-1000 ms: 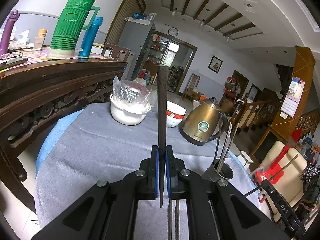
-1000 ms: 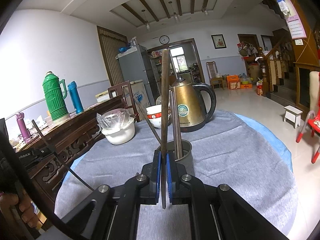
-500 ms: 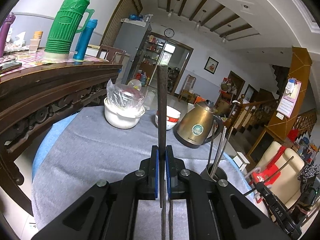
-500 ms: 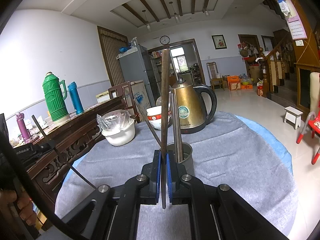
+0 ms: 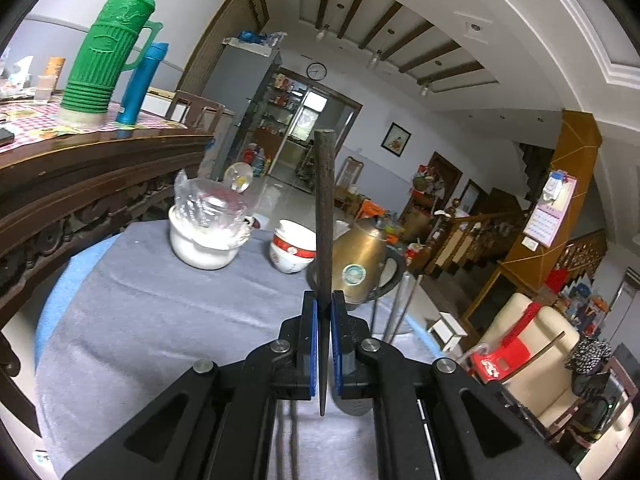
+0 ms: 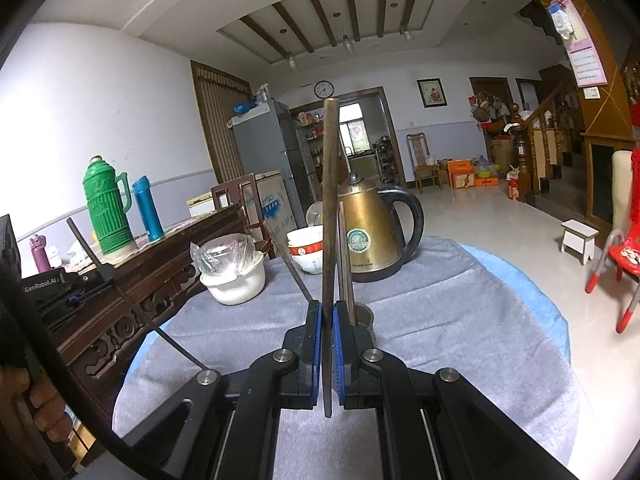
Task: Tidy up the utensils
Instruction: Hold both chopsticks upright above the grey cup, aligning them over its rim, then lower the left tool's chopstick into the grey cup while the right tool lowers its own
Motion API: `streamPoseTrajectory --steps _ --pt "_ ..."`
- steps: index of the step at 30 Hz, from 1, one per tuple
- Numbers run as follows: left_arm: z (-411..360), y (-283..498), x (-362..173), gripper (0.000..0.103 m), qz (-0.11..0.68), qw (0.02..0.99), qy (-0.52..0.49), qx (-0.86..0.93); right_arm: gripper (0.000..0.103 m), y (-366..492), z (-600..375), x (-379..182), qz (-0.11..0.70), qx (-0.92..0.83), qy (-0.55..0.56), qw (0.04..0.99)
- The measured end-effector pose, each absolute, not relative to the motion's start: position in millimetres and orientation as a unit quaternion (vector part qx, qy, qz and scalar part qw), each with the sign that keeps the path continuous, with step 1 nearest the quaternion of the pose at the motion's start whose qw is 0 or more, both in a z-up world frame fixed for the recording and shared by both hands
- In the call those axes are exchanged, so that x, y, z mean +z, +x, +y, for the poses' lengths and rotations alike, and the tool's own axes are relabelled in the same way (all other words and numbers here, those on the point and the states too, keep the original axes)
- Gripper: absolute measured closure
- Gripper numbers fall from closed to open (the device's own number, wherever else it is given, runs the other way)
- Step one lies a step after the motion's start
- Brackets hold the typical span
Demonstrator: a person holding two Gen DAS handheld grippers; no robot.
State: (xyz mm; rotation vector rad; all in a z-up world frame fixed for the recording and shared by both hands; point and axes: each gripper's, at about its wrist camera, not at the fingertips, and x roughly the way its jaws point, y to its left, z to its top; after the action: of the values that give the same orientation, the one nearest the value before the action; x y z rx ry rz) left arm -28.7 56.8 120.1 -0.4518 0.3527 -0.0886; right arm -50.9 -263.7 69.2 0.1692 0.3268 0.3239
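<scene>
My left gripper (image 5: pixel 322 308) is shut on a dark chopstick (image 5: pixel 323 216) that stands upright above the grey table cloth (image 5: pixel 160 320). My right gripper (image 6: pixel 327 316) is shut on a brown chopstick (image 6: pixel 330 200), also upright. A grey metal utensil cup (image 6: pixel 362 318) stands just behind the right fingers, with chopsticks (image 6: pixel 345 264) leaning in it. In the left wrist view the cup (image 5: pixel 356 404) is mostly hidden behind the right finger, with thin sticks (image 5: pixel 402 308) rising from it. The left gripper with its chopstick (image 6: pixel 120 292) also shows at the left of the right wrist view.
A brass kettle (image 6: pixel 370 232), a red-and-white bowl (image 6: pixel 306 248) and a white pot with a plastic bag (image 6: pixel 234 276) stand at the table's far side. A carved wooden sideboard (image 5: pixel 80 184) with a green thermos (image 5: pixel 108 48) stands left. A red chair (image 6: pixel 616 264) is right.
The left gripper has moved back and tilted up, so the kettle and cup have shifted toward its centre and the cup has slid behind its finger. The right gripper has barely moved.
</scene>
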Motion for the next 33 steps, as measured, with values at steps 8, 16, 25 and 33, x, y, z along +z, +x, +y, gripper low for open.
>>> streamPoseTrajectory --steps 8,16,25,33 --pt "38 -18 131 0.097 0.178 0.955 -0.225 -0.076 0.097 -47 -270 77 0.154 0.160 0.092 0.971" --pt "14 5 146 0.097 0.178 0.953 -0.220 -0.107 0.097 -34 -275 95 0.134 0.156 0.091 0.974" --pt "-4 30 153 0.097 0.181 0.954 -0.206 -0.118 0.097 -1 -276 111 0.122 0.149 0.087 0.977" --pt "-20 58 142 0.097 0.216 0.952 -0.190 -0.106 0.097 19 -272 110 0.131 0.150 0.083 0.976"
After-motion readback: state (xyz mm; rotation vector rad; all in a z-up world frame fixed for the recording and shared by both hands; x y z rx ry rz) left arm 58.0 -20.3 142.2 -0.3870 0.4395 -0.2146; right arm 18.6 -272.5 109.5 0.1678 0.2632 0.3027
